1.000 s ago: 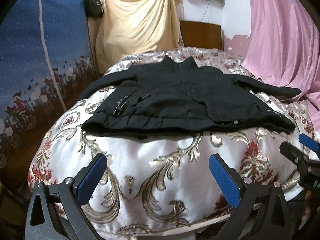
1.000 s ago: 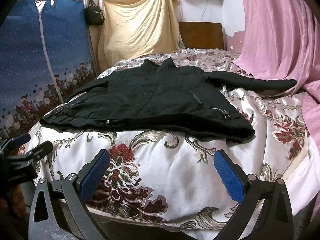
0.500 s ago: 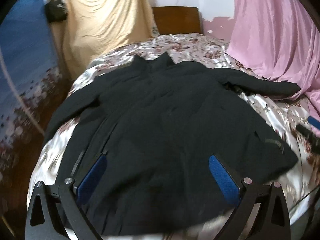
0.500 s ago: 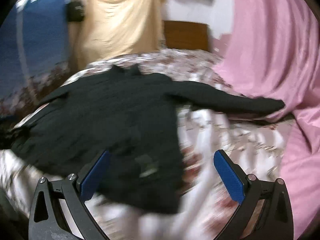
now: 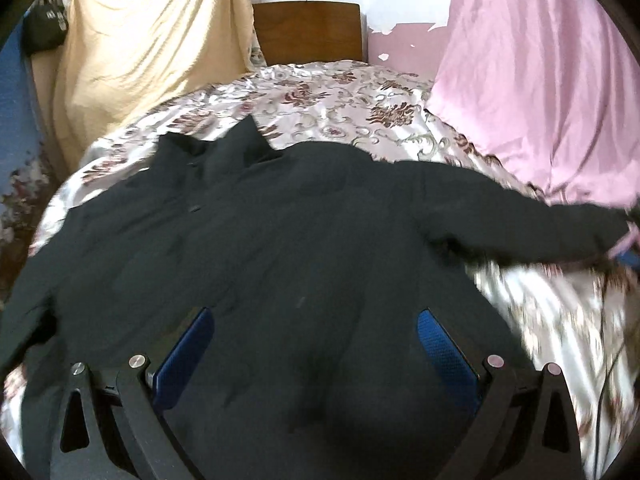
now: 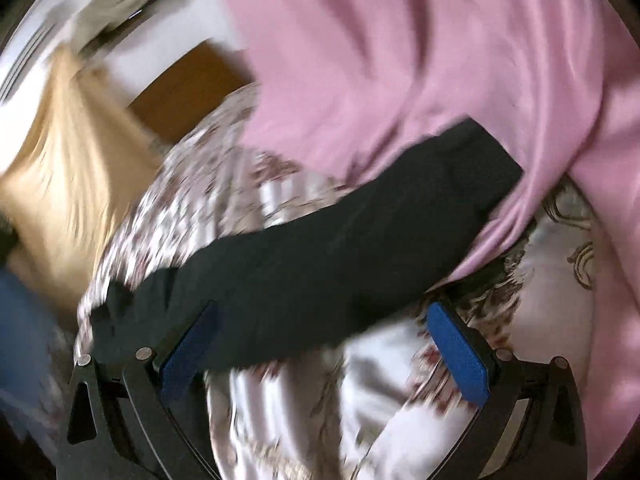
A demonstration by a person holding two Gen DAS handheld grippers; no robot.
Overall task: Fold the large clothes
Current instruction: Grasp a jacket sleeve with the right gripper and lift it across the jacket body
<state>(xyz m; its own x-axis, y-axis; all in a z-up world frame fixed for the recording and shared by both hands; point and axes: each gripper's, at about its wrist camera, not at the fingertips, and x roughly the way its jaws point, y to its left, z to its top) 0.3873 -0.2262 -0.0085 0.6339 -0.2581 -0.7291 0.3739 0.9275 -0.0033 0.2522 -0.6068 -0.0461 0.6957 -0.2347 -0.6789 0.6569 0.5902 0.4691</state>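
Left wrist view: the black jacket (image 5: 280,248) lies spread flat on the floral bedspread (image 5: 352,96), collar toward the wooden headboard (image 5: 308,32) and hem toward the camera. The left gripper (image 5: 310,352) hovers over the lower body of the garment with its blue-padded fingers (image 5: 184,354) spread wide and nothing between them. One sleeve (image 5: 520,220) extends to the right, its long axis running roughly crosswise to the trunk, its cuff near the pink drape (image 5: 540,80). Right wrist view (motion-blurred, camera tilted): the same sleeve (image 6: 340,256) crosses the frame diagonally, from shoulder at lower left to cuff (image 6: 480,160) at upper right, where it rests against the pink drape (image 6: 400,60). The right gripper (image 6: 324,356) is likewise wide open and holds nothing; its left finger (image 6: 188,352) overlaps the sleeve near the shoulder end, while the other stands over bare bedspread (image 6: 380,384). Judged from this layout, the right gripper is the nearer to the sleeve, and the sleeve lies ahead of and across its fingers. No containers appear in either view.
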